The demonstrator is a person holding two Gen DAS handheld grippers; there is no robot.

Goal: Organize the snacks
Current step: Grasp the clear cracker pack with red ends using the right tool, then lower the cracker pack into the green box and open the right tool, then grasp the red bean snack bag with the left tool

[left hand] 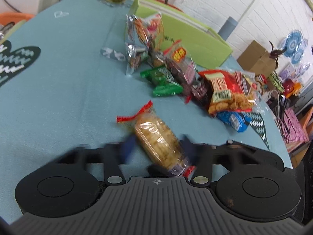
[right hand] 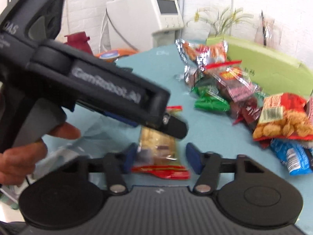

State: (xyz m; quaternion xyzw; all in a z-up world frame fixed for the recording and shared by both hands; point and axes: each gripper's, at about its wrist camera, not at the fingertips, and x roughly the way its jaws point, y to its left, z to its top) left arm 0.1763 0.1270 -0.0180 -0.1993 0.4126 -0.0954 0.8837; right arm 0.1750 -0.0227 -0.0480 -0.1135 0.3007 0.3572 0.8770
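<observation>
Cracker pack (left hand: pixel 156 141): clear wrap, red ends, on blue counter (left hand: pixel 58 101), near edge, apart from snack pile (left hand: pixel 176 72).
L tool (left hand: pixel 158 145): blurred, pads pressed on pack's sides.
R tool (right hand: pixel 160 154): left pad on pack's end; right pad clear of it, gap visible; no grip.
Green box (left hand: pixel 187 35): behind pile.

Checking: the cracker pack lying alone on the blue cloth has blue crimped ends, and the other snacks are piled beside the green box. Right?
Not quite. The cracker pack has red crimped ends, not blue; the left wrist view shows both. The rest holds: it lies alone on the blue cloth, and the other snacks are piled beside the green box.
</observation>
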